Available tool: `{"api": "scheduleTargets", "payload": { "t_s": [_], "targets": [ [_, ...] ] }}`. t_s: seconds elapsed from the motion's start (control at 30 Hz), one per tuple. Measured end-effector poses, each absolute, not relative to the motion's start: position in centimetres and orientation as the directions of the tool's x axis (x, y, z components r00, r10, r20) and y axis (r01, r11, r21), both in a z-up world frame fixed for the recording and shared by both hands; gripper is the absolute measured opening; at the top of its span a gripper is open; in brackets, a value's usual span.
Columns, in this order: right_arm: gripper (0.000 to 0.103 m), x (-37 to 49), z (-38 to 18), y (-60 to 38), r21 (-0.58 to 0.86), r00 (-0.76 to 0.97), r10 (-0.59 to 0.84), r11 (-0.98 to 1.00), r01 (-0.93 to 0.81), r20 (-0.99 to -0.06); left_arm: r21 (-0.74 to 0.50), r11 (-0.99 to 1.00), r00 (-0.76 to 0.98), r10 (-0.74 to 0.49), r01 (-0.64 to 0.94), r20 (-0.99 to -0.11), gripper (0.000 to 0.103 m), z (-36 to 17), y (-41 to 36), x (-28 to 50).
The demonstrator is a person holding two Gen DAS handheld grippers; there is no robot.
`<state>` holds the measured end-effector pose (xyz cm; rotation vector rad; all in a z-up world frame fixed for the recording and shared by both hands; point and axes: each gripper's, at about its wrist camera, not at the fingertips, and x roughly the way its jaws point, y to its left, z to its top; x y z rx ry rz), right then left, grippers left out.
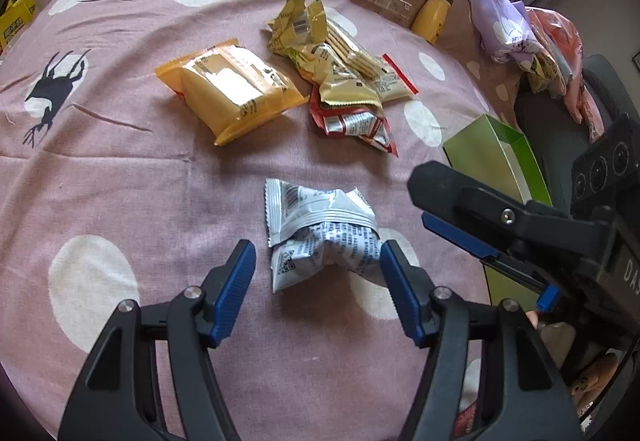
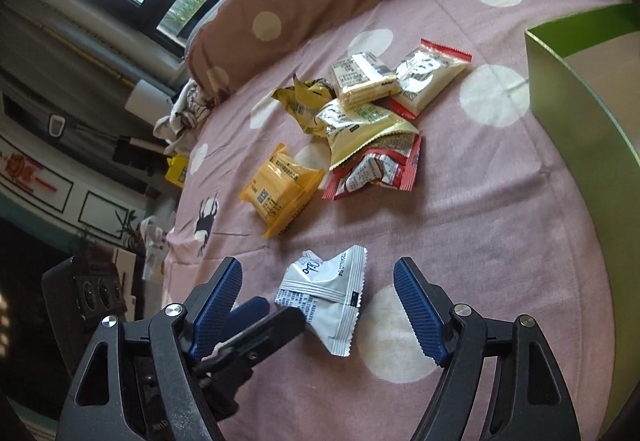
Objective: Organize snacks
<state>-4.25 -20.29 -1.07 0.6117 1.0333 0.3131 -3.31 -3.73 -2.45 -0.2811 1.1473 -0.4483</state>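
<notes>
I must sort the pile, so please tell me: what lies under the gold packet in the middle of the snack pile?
The gold packet overlaps a crumpled red packet, whose upper part is covered. Whether anything else lies beneath cannot be seen.

Bed cover (image 1: pixel 120 169): matt woven cloth, pink with pale dots, lightly creased.
White snack packet (image 1: pixel 320 237): thin crinkled plastic film, satin sheen, printed.
Orange snack packet (image 1: pixel 232 89): glossy plastic film with a strong glare patch.
Red snack packet (image 1: pixel 356 125): shiny foil-like film, heavily crumpled.
Green box (image 1: pixel 496 157): smooth card, matt to low sheen.
Left claw (image 1: pixel 318 289): matt black moulded plastic arms, blue ribbed pads (image 1: pixel 234 293), bright metal pivot pins.
Right claw (image 2: pixel 318 305): same finish.
</notes>
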Motion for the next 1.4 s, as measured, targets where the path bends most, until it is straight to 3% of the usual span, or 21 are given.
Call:
{"api": "scheduleTargets", "payload": {
  "t_s": [0.23,0.47,0.7,1.1,1.4],
  "targets": [
    [0.079,-3.2,-3.3,-19.0,0.613,0.417,0.54,0.788,0.054,-0.731,-0.437,0.871,0.291,-0.487,0.223,-0.823,0.065,-3.4,-4.9,-3.4],
    [0.062,-2.6,-5.1,-18.5,0.633,0.365,0.568,0.77,0.082,-0.738,-0.443,0.864,0.275,-0.498,0.24,-0.823,0.062,-3.9,-5.0,-3.5],
    [0.06,-3.2,-4.4,-18.7,0.643,0.394,0.571,0.763,0.07,-0.72,-0.429,0.867,0.308,-0.492,0.252,-0.814,0.06,-3.1,-5.2,-3.9],
    [0.06,-6.4,4.0,-23.0,0.672,0.621,0.547,0.74,-0.044,-0.561,-0.334,0.852,0.51,-0.513,0.404,-0.69,0.06,4.8,-8.8,-6.3],
    [0.06,-9.3,7.3,-30.7,0.668,0.765,0.434,0.744,-0.006,-0.476,-0.264,0.778,0.501,-0.584,0.57,-0.638,0.059,7.9,-16.8,-6.9]
  ]
}}
